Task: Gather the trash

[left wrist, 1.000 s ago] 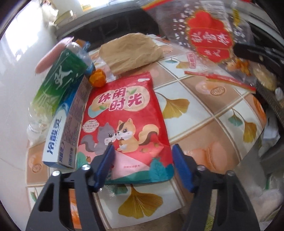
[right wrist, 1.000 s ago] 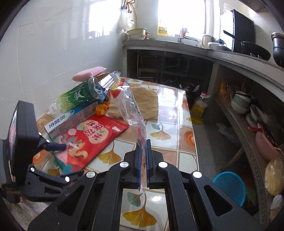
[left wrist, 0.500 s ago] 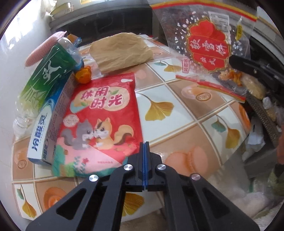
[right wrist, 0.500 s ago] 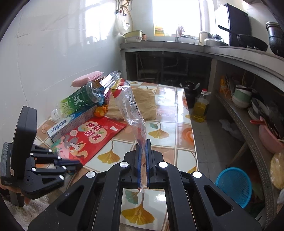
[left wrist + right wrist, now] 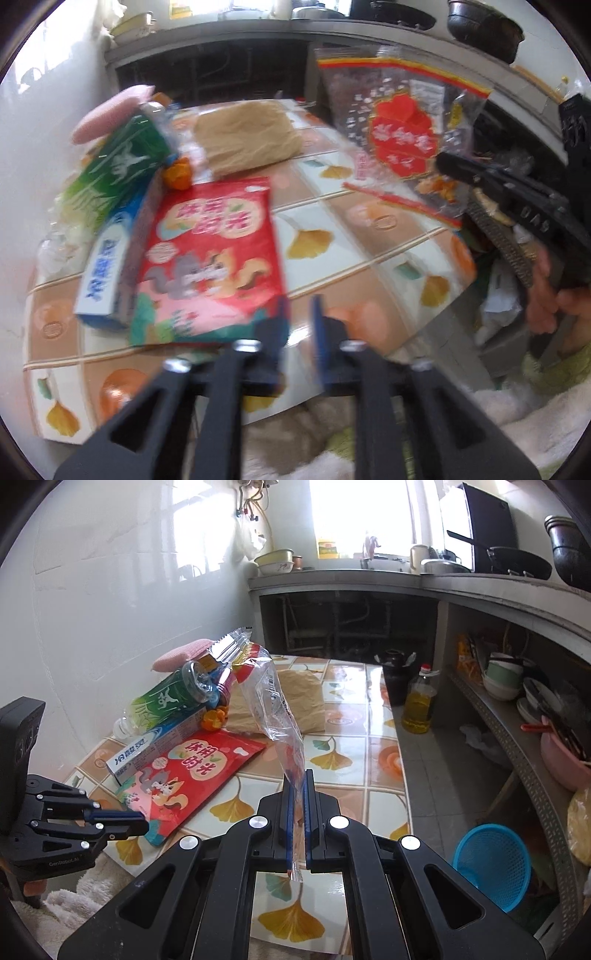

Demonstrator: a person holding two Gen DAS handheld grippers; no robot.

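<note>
My right gripper [image 5: 297, 790] is shut on a clear plastic bag with a red label [image 5: 275, 709] and holds it upright above the tiled table [image 5: 343, 709]; the bag [image 5: 399, 140] and right gripper [image 5: 480, 177] also show in the left wrist view. A red snack packet [image 5: 210, 254] lies flat on the table, also seen in the right wrist view [image 5: 188, 768]. My left gripper [image 5: 300, 314] is slightly open and empty at the packet's near right corner; it shows in the right wrist view [image 5: 125, 821].
A toothpaste box [image 5: 107, 269], a green bottle [image 5: 122, 166], an orange piece [image 5: 179, 173], a pink sponge [image 5: 110, 118] and a brown paper bag [image 5: 247, 136] lie behind the packet. An oil bottle [image 5: 419, 705] and a blue basket [image 5: 493, 864] stand on the floor at right.
My left gripper shut half a second ago and has now opened a little, near the red packet's corner. The right gripper still holds the clear bag.
</note>
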